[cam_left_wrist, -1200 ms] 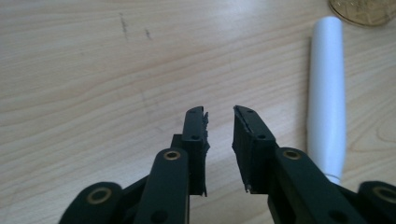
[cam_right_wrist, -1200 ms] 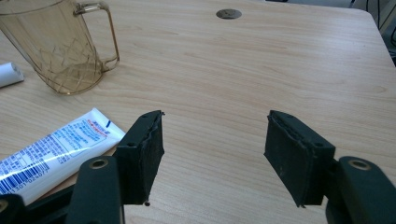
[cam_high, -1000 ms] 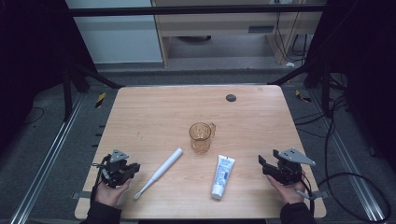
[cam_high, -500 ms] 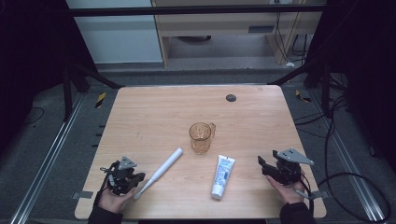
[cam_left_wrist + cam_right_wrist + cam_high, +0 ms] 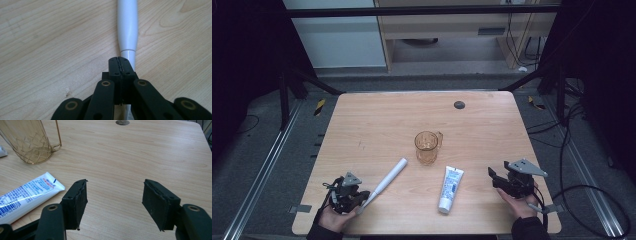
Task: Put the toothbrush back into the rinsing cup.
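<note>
At the table's point(image 5: 377, 120) near left corner, the left gripper point(image 5: 353, 196) is held low in the person's left hand point(image 5: 333, 218). In the left gripper view its jaws are seen pressed together, pads meeting along a thin seam, with nothing between them; the gripper point(image 5: 119, 65) sits just above the near end of a white stick point(image 5: 128, 30). Whether the jaws touch the stick cannot be told. The stick point(image 5: 387, 179) lies flat on the wood, slanting away and to the right from the gripper toward the cup point(image 5: 427, 147). A narrower section near the gripper joins a thicker section farther off.

The cup, clear and amber-tinted, stands upright near the table's middle, its handle turned to the right. Just right of the stick and nearer than the cup, a white tube point(image 5: 450, 188) lies flat, printed in blue. A small dark disc point(image 5: 459, 105) is set in the tabletop toward the far edge.

At the near right, the right gripper point(image 5: 493, 179) is held in the right hand point(image 5: 517, 204), a grey plate on top. Its jaws are spread wide over bare wood, gripping nothing point(image 5: 115, 202). In its view the tube point(image 5: 27, 193) lies to the left, the cup point(image 5: 31, 138) beyond.
</note>
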The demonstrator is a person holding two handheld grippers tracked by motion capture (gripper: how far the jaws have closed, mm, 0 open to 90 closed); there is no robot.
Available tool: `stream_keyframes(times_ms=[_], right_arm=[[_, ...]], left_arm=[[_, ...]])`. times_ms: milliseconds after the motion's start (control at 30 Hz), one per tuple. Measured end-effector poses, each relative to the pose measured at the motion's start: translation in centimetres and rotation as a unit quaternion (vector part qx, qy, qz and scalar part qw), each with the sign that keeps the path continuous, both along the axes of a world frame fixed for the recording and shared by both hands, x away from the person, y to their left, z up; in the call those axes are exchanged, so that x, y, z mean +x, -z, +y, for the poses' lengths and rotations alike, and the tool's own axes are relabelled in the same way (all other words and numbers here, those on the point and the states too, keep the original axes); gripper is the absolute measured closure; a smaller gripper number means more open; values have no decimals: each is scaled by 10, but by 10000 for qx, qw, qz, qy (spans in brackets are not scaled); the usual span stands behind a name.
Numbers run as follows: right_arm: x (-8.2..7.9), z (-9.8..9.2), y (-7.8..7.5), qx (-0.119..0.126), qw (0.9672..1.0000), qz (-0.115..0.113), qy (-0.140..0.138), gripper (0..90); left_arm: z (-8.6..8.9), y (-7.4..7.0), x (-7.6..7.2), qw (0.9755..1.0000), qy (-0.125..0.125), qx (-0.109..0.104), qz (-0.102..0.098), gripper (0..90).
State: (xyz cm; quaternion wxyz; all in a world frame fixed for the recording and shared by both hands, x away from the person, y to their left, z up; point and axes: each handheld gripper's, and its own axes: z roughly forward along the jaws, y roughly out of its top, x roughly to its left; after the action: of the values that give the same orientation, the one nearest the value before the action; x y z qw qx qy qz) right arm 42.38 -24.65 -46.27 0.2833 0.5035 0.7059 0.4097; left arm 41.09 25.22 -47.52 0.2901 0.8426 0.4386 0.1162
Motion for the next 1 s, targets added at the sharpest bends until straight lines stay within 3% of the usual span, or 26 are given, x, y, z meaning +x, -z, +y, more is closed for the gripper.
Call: stream_keyframes(times_ms=[1000], right_arm=[[2,2,2,-59,10000,6,-33,357]], left_arm=[[-30,4,-11,9987,502,93,64,897]])
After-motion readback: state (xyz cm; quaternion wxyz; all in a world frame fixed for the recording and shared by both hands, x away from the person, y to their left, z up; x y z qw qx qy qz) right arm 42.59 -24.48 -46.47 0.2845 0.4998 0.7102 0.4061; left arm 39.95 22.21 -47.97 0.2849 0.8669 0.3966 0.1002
